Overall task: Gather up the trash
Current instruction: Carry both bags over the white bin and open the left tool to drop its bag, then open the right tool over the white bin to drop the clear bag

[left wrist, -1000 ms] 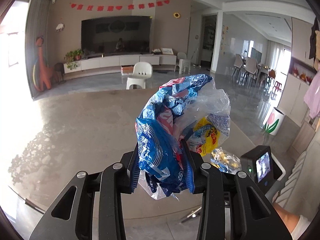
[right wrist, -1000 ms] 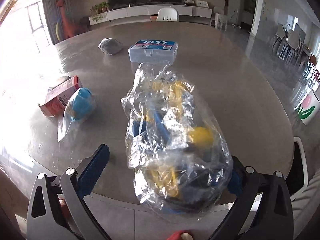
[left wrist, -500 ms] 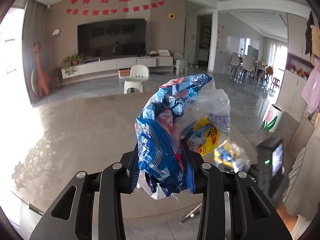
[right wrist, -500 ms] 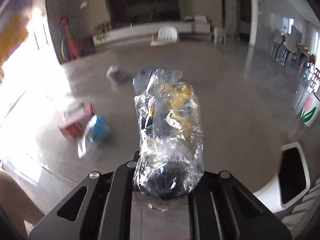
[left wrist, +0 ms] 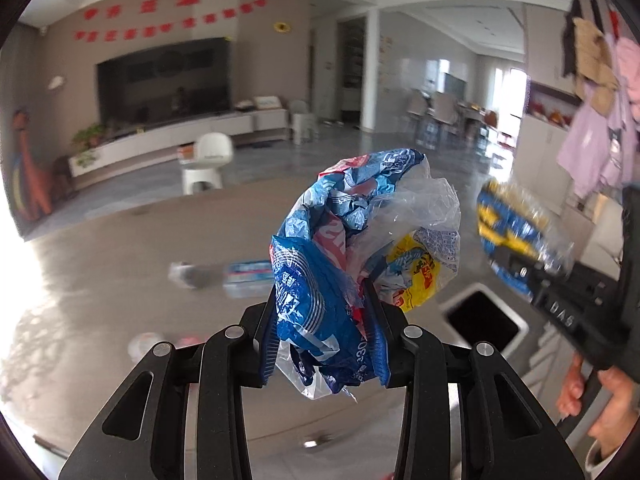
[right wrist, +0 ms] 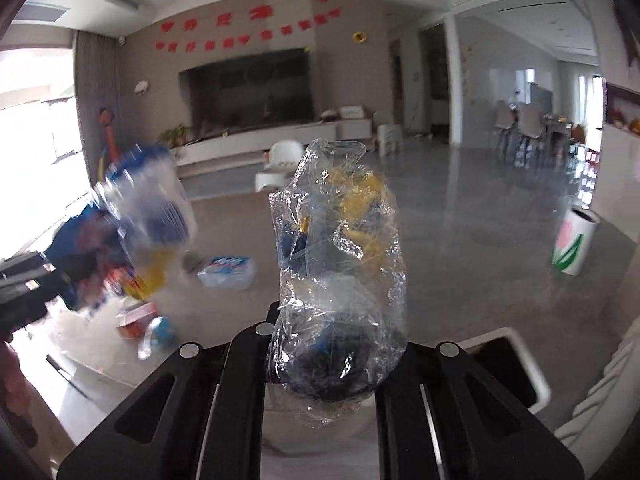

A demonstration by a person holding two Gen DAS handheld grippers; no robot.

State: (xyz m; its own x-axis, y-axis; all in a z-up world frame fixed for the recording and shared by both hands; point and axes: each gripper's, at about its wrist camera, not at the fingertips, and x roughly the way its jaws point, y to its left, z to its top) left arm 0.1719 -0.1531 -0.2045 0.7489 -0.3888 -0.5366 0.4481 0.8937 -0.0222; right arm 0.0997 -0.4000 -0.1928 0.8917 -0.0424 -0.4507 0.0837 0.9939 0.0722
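Observation:
My left gripper (left wrist: 324, 340) is shut on a crumpled wad of blue, red and yellow plastic wrappers (left wrist: 352, 248), held up above the table. My right gripper (right wrist: 332, 360) is shut on a clear plastic bag with yellow and blue bits inside (right wrist: 340, 248), lifted off the table. In the left wrist view the right gripper (left wrist: 520, 268) with that clear bag (left wrist: 516, 224) shows blurred at the right, a hand (left wrist: 600, 396) below it. The left gripper's wrapper wad (right wrist: 132, 236) appears blurred at the left of the right wrist view. A white-rimmed trash bin (left wrist: 516, 318) stands open below, between the grippers.
On the grey round table (left wrist: 120, 248) lie a clear box with a blue label (right wrist: 228, 272), a grey lump (left wrist: 192, 276), a red carton (right wrist: 136, 316) and a blue-and-clear wrapper (right wrist: 160, 332). The bin's rim (right wrist: 538, 376) sits beside the table. A tulip-painted bin (right wrist: 574, 246) stands on the floor.
The right gripper closed on the clear bag and lifted it off the table toward the right. The left gripper swung right with its wrappers; the bin came into view.

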